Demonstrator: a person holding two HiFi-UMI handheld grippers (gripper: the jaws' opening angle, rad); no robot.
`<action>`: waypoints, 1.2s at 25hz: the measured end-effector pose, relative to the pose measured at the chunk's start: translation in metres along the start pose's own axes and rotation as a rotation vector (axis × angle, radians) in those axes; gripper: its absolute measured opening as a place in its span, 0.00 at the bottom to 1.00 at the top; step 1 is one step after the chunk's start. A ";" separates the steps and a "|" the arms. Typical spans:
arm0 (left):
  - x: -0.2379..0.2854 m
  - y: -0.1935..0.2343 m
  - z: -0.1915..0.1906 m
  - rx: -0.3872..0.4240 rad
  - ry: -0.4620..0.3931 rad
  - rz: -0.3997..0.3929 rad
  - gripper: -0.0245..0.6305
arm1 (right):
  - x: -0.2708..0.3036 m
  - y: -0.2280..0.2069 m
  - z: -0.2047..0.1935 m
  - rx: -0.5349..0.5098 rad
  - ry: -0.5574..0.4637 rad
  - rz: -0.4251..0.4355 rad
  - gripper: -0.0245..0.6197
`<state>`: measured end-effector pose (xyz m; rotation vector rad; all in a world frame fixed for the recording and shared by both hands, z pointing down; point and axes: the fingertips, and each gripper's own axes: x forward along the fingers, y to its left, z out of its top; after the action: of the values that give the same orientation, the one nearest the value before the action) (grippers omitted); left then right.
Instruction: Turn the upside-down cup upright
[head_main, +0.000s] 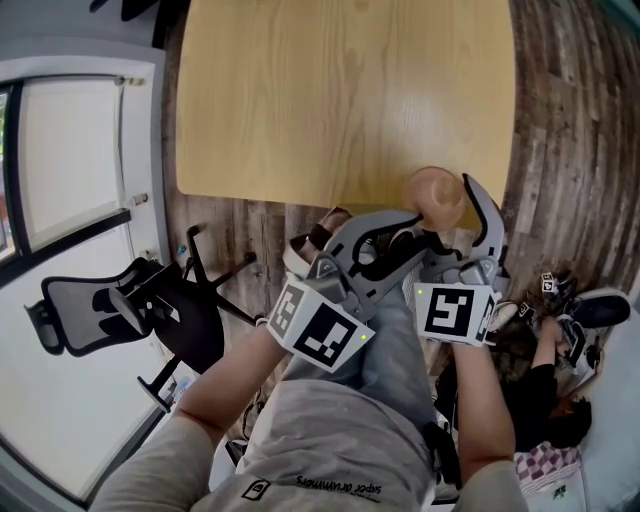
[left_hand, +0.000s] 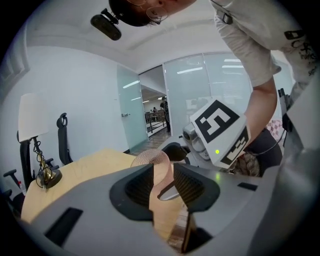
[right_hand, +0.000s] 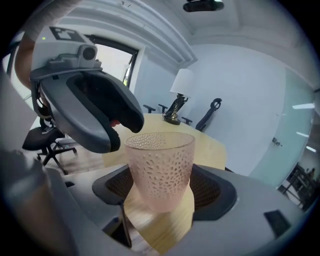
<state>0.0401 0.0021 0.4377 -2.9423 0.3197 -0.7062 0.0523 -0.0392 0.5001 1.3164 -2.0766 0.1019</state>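
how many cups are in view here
1. The cup is upright in the right gripper, by the table's near edge. None looks hidden.

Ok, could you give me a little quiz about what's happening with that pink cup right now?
1. True or false: the pink cup is mouth-down.
2. Which gripper is clamped on it? A) left gripper B) right gripper C) neither
3. What stands at the far end of the table?
Key: 1 false, its mouth faces up. 2 B. 3 a lamp.
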 end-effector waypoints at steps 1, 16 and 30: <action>0.002 -0.002 0.000 0.010 0.011 -0.003 0.23 | 0.000 0.001 -0.001 -0.029 0.015 -0.010 0.60; 0.017 -0.006 0.001 -0.082 0.053 -0.062 0.18 | -0.005 0.002 0.008 -0.310 0.094 -0.122 0.60; 0.016 -0.008 0.006 -0.212 -0.013 -0.119 0.07 | -0.009 -0.001 0.012 -0.437 0.106 -0.179 0.60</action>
<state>0.0581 0.0067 0.4403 -3.1887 0.2331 -0.7069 0.0494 -0.0379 0.4852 1.1861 -1.7546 -0.3351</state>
